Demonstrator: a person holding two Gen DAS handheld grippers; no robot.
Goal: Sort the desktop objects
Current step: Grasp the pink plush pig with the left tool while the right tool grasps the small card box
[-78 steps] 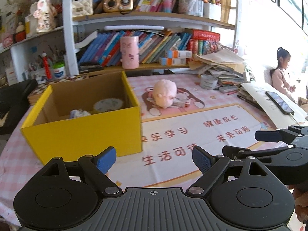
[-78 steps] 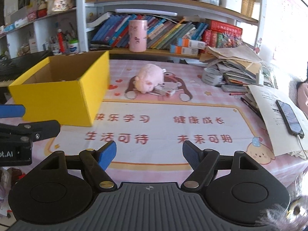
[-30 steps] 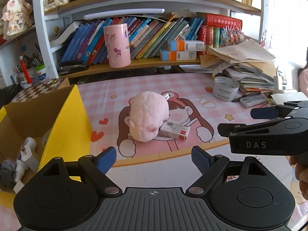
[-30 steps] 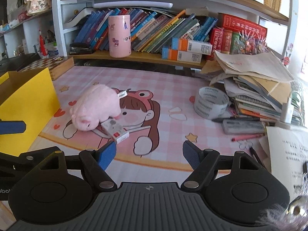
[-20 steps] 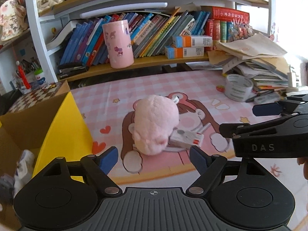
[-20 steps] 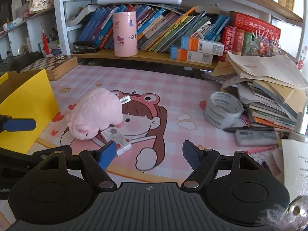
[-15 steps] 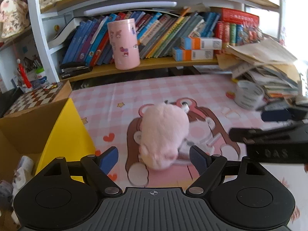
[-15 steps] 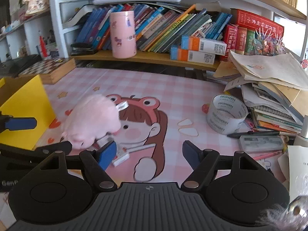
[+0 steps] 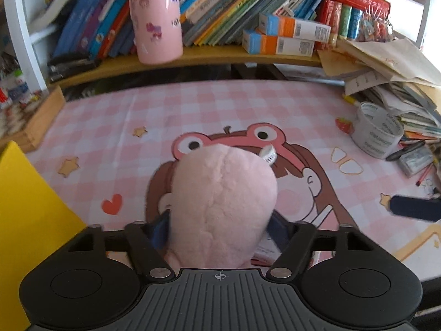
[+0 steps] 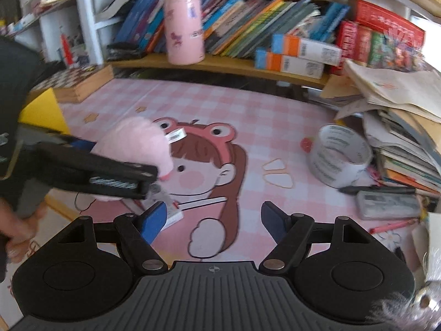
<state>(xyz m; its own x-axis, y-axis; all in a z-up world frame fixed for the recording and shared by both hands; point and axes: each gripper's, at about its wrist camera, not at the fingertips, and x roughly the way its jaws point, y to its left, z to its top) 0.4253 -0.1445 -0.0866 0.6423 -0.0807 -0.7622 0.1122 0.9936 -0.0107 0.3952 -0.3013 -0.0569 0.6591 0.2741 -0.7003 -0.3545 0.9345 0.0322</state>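
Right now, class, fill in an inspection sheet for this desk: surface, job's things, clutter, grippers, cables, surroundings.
Surface: pink checked cartoon mat.
Job's things: pink plush toy lying on the mat; small white box beside it; yellow box at left.
Clutter: tape roll, paper stack, pens.
Grippers: left gripper has just been closing, jaws either side of the plush toy, pads seemingly on its fur; right gripper open, empty.
Cables: nothing seen.
Surroundings: bookshelf with pink cup.
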